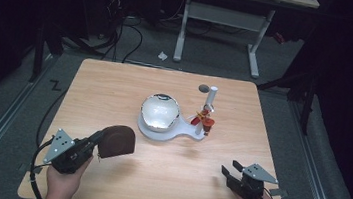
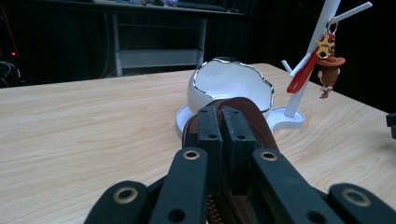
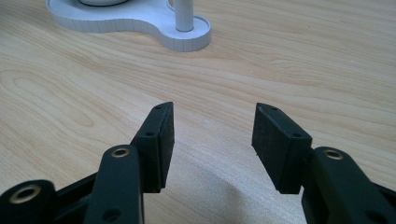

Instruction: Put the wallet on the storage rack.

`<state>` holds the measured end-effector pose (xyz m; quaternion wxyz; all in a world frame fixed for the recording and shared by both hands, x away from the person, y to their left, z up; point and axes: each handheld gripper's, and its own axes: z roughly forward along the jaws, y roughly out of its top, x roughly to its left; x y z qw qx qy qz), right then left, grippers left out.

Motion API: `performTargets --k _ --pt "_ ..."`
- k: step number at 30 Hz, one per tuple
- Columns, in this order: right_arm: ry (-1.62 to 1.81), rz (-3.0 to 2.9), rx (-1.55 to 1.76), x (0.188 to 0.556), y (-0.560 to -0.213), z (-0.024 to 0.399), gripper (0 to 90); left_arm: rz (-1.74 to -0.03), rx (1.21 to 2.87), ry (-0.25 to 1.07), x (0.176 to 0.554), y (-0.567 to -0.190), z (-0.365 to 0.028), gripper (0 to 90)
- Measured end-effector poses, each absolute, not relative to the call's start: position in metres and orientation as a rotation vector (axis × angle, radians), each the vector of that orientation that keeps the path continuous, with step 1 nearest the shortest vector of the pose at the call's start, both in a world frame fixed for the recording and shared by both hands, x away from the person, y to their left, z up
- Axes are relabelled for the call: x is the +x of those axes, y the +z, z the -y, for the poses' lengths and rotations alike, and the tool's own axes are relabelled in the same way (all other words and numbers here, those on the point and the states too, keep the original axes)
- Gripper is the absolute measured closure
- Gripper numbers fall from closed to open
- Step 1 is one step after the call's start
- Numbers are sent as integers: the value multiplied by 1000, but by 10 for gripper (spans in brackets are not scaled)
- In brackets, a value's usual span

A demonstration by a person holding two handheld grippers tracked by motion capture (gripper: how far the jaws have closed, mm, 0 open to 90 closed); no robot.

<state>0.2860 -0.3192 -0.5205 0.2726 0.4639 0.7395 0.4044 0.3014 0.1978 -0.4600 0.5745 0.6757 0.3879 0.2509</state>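
We have the left gripper point(image 1: 93, 139) clamped on the edge of the brown leather pouch point(image 1: 118, 141), held near the table's point(image 1: 115, 87) left front, while the right gripper point(image 1: 231, 169) rests with jaws apart, empty. With so thin a bite, the pouch may swing or slip free, and carried toward the white bowl point(image 1: 160, 111) it could knock the stand point(image 1: 207, 108) and its keychain point(image 1: 204, 119).

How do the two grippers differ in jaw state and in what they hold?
The left gripper has its jaws shut on the brown pouch; the right gripper has its jaws wide apart with nothing between them. The left gripper angles toward the white bowl; the right gripper sits at the table's right front edge. Both are black and hand-held.
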Motion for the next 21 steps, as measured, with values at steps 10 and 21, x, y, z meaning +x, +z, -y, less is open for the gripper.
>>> performTargets --k 10,21 --pt "1098 -1983 1242 283 -518 318 492 -887 1575 585 312 -445 -182 874" --pt "1109 -1988 1232 284 -518 318 493 -898 1599 596 338 -430 -168 874"
